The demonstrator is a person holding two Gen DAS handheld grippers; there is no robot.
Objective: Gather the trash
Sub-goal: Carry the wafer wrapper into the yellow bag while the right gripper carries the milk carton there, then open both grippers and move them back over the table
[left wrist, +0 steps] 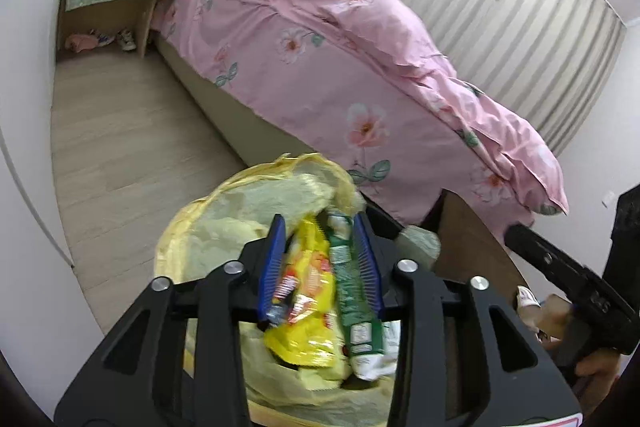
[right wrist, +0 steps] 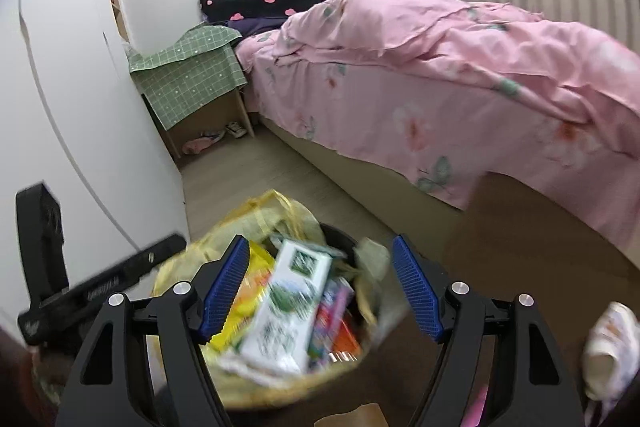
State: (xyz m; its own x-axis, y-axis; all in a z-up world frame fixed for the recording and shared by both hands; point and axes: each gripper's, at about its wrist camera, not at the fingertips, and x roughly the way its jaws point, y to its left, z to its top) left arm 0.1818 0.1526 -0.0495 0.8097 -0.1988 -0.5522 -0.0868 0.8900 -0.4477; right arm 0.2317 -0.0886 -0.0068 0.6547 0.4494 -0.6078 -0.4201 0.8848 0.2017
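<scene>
A black trash bin [right wrist: 340,231] lined with a yellow bag [left wrist: 224,219] stands on the floor beside the bed. Inside lie a yellow snack wrapper [left wrist: 308,307], a green and white carton [left wrist: 352,287] and other packets. In the right wrist view the carton [right wrist: 288,311] is blurred, with the yellow wrapper [right wrist: 248,291] to its left. My left gripper [left wrist: 319,223] hangs over the bin, its jaws partly apart; the wrapper and carton show between them, and the pads do not seem to press on either. My right gripper [right wrist: 320,243] stands wide open above the bin, holding nothing.
A bed with a pink floral duvet [left wrist: 340,67] fills the right side. A bedside table under a green checked cloth [right wrist: 188,75] has shoes [right wrist: 236,129] beneath it. A pleated curtain [left wrist: 500,7] hangs behind, with a white wall at left. A white shoe [right wrist: 608,347] lies near the bin.
</scene>
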